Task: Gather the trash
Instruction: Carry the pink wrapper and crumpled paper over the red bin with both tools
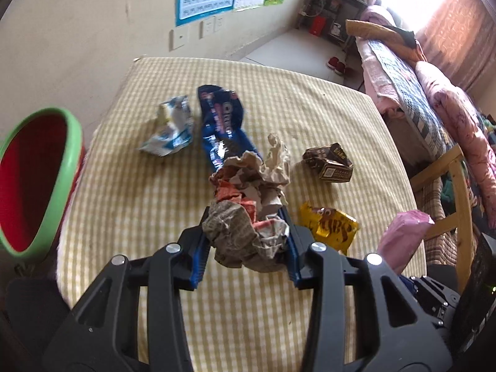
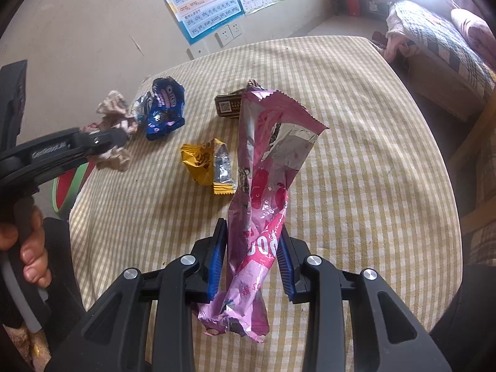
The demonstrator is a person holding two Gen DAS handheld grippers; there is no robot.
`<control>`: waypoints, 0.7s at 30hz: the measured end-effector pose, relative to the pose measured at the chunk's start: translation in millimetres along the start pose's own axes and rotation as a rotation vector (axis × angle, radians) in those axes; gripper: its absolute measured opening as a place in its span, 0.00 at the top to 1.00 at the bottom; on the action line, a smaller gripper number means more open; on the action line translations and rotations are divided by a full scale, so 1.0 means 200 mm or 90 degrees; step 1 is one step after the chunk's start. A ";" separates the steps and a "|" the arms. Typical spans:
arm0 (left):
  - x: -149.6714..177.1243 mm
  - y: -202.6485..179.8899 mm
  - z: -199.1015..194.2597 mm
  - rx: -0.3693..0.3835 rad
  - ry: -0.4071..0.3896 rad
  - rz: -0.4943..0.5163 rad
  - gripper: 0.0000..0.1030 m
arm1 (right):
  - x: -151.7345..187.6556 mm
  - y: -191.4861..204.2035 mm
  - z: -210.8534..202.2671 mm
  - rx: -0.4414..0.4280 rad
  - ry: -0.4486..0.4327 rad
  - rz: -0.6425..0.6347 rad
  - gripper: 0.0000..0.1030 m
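Black plastic linkages with blue ribbed pads form both tools. Your left gripper (image 1: 246, 235) is raised above the table (image 1: 130, 192), angled toward the far wall, and is clenched on a crumpled paper wad (image 1: 248, 217) (grey-brown and white, with red print), which bulges forward past the fingertips. In the right wrist view, your left hand (image 2: 29, 248) wraps the handle at the frame's left edge, fingernails visible.

Your right gripper (image 2: 251, 248) is likewise held above the tabletop, its pads pressed against a long pink foil wrapper (image 2: 263, 192); the wrapper stands nearly upright between them, its serrated top edge torn open to a silvery lining and its twisted lower end hanging below the pads.

The table wears a cloth of yellow-and-cream checks, slightly wrinkled. Remaining trash lies on it in a loose cluster:
- a blue biscuit wrapper (image 1: 221, 124), glossy and flattened, beyond the wad;
- a pale blue-and-white packet (image 1: 170, 130), crushed, just left of the blue one;
- a brown carton (image 1: 330, 164), dented, to the right;
- a yellow foil wrapper (image 1: 330, 226), creased, nearer you than the carton.

A bin (image 1: 37, 179) with a green rim and red interior sits beside the table's left edge (lower than the tabletop).
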State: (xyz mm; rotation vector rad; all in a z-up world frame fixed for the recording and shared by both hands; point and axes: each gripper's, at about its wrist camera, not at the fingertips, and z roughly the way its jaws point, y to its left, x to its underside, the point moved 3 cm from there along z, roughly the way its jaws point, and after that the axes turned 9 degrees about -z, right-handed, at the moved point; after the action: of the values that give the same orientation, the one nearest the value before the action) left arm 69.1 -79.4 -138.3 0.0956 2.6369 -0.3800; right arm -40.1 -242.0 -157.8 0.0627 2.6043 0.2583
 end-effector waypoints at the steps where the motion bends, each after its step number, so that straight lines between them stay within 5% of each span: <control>1: 0.01 0.01 -0.02 -0.004 -0.006 -0.003 0.62 | -0.01 0.02 -0.01 0.001 -0.002 -0.006 0.69; 21: 0.02 0.24 -0.29 -0.019 -0.092 -0.050 0.61 | -0.30 0.35 -0.15 -0.031 -0.079 -0.082 0.69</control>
State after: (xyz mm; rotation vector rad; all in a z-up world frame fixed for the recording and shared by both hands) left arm 47.3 -17.3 -102.8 -0.0430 2.5071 -0.3599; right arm -3.3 -183.1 -89.8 -0.1023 2.4657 0.2636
